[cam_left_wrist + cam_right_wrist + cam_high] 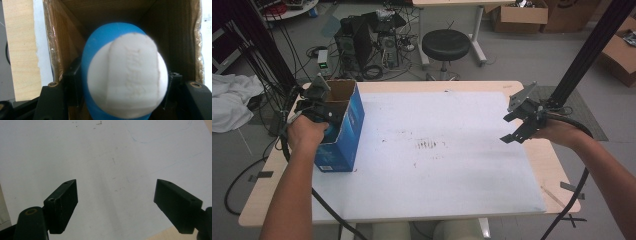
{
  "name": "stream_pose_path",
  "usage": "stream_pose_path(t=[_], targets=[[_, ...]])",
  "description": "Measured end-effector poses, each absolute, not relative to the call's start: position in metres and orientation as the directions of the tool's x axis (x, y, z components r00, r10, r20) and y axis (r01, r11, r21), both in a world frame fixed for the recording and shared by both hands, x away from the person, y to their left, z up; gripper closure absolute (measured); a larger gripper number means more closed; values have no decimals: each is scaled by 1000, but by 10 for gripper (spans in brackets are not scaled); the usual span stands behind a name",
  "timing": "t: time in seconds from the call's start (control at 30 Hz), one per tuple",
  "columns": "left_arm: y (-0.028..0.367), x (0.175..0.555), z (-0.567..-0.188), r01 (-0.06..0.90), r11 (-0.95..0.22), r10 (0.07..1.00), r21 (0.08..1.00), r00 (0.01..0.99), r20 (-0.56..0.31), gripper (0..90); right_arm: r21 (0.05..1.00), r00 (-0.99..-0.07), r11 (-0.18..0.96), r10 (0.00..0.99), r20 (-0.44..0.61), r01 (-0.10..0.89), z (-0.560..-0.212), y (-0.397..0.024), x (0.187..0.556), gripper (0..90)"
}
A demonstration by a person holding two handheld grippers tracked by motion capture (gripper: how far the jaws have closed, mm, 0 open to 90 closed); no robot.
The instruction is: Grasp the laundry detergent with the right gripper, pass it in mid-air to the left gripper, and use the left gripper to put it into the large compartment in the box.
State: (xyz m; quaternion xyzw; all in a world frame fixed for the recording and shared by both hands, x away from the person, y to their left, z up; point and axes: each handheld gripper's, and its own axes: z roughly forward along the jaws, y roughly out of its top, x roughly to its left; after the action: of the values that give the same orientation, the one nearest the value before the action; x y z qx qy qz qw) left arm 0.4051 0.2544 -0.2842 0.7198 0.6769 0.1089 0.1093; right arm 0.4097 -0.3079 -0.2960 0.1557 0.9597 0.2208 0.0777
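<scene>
An open blue cardboard box point(348, 131) stands at the left of the white sheet point(427, 165). My left gripper point(319, 107) sits at the box's mouth. In the left gripper view its jaws press both sides of a blue object with a rounded white end point(125, 77), which hangs over the brown inside of the box point(67, 45). My left gripper point(122, 85) is shut on this object. My right gripper point(515, 129) hovers above the sheet's right edge. In the right gripper view my right gripper point(115, 202) stands open with only the bare sheet point(112, 150) between its jaws.
The wooden table point(557, 165) shows around the sheet. A black post point(587, 55) rises behind my right hand. Beyond the table stand a black stool point(446, 44), a computer tower point(362, 40) with cables, and cardboard boxes point(519, 15). White cloth point(229, 102) lies at far left.
</scene>
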Motion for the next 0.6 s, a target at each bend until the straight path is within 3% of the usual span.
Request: stream_pose_path(t=[0.6], targets=[[253, 406, -266, 939, -75, 997, 336, 76, 10, 292, 457, -939, 849, 336, -76, 267, -293, -312, 407, 194]])
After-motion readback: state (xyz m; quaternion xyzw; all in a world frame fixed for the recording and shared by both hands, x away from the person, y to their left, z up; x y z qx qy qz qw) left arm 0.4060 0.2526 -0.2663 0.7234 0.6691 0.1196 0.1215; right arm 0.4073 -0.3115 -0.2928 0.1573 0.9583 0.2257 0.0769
